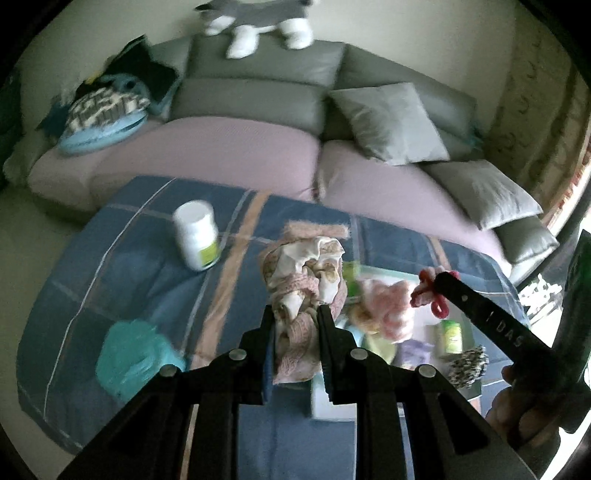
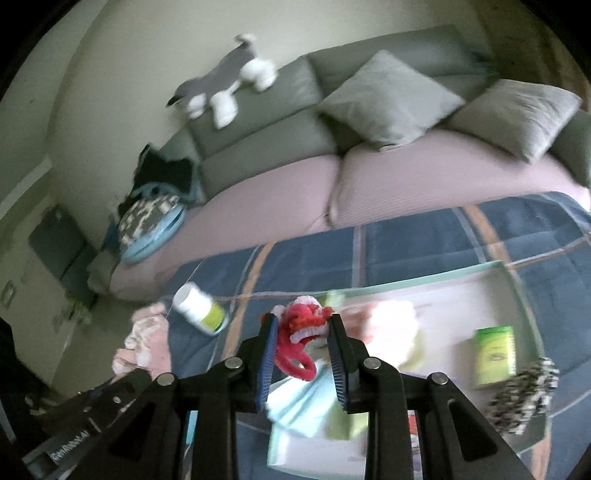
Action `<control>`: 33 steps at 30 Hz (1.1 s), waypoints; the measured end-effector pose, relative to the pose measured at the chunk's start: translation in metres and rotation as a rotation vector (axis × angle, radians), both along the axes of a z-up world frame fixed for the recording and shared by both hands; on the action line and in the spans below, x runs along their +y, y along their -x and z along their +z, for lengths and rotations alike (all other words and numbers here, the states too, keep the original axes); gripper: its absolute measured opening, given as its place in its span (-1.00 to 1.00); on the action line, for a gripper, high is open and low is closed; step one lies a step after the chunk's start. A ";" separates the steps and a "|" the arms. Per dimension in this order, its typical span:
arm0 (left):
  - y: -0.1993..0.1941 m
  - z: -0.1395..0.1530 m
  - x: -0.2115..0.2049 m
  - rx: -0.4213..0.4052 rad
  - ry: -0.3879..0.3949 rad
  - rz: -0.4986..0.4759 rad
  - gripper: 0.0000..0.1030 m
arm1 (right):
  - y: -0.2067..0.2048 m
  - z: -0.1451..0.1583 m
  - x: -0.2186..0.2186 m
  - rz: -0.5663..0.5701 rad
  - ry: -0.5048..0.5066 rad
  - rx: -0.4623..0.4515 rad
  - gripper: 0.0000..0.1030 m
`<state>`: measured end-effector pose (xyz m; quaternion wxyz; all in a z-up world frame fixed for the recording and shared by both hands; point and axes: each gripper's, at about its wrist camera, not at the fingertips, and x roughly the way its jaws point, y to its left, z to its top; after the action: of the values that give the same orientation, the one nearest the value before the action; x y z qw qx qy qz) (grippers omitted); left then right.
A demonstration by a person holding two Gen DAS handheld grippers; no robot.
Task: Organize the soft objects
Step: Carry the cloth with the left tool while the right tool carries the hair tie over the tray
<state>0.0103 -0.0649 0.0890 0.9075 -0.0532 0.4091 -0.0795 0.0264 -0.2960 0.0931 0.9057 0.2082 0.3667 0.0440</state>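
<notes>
My left gripper [image 1: 294, 309] is shut on a bundle of pink and cream cloth [image 1: 306, 273] and holds it above the blue plaid blanket [image 1: 129, 258]. My right gripper [image 2: 302, 319] is shut on a red and pink knitted item [image 2: 301, 325]; it also shows in the left wrist view [image 1: 430, 291]. Below it a shallow pale tray [image 2: 424, 284] holds a pink fluffy cloth [image 2: 391, 325], a light blue cloth [image 2: 295, 402] and a black-and-white knitted piece [image 2: 524, 398]. A teal cloth [image 1: 129, 354] lies on the blanket at the left.
A white bottle [image 1: 197, 236] stands on the blanket. A green box [image 2: 495, 350] lies in the tray. Behind is a sofa with pink seats [image 1: 221, 147], grey cushions [image 1: 391, 122], a plush dog [image 1: 258, 22] on top and patterned pillows [image 1: 103, 114] at left.
</notes>
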 end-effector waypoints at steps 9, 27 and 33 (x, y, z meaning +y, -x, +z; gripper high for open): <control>-0.011 -0.001 -0.068 0.014 -0.038 -0.145 -0.58 | 0.022 0.001 -0.073 -0.197 -0.008 0.009 -0.44; -0.042 -0.099 -0.105 0.233 -0.104 -0.181 -0.58 | -0.008 -0.069 -0.094 -0.237 -0.001 0.223 -0.44; -0.048 -0.119 -0.103 0.283 -0.092 -0.180 -0.57 | -0.019 -0.088 -0.081 -0.210 0.043 0.283 -0.44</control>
<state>0.0586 -0.1680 -0.0303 0.8314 0.0145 0.5392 -0.1335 0.0453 -0.3768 0.0052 0.8488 0.2302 0.4677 -0.0882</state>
